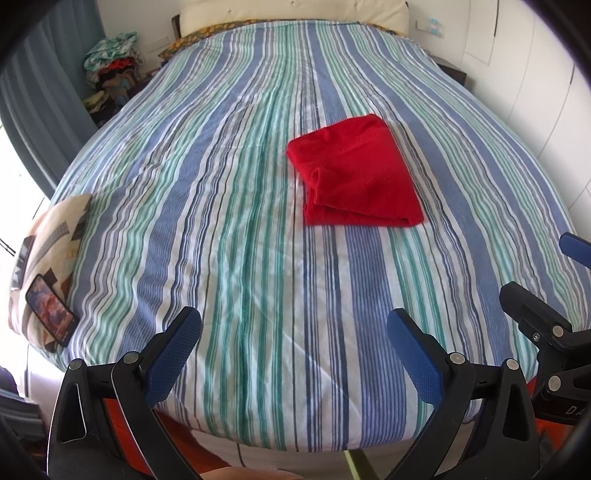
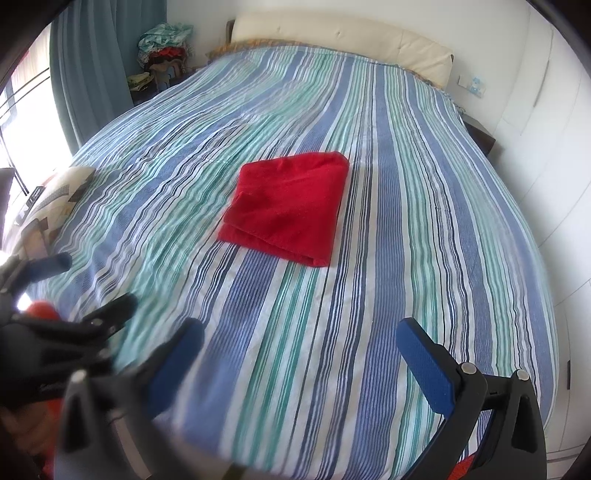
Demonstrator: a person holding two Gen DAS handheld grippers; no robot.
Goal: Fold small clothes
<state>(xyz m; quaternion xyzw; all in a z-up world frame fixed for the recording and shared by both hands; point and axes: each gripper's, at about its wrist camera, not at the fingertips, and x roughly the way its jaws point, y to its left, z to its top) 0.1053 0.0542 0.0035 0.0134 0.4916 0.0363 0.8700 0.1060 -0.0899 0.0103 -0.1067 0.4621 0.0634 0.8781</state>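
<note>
A red cloth [image 1: 356, 173] [image 2: 286, 206] lies folded into a rough square on the bed [image 1: 236, 206] [image 2: 424, 221], right of the bed's middle line in the left wrist view — flat on the striped blue, green and white cover, layered edges toward the cameras. Both grippers hang over the near edge of the bed, well apart from the cloth. The left gripper [image 1: 293, 334] has its jaws wide apart, nothing between them; the right gripper [image 2: 299, 343] likewise has its jaws spread and empty. At the bed's left edge sits a patterned pillow [image 1: 51, 251] [image 2: 55, 192] with a phone [image 1: 51, 314] lying on it. A pile of clothes [image 1: 110, 62] [image 2: 166, 48] stands beside the headboard [image 1: 295, 13] [image 2: 343, 40].
</note>
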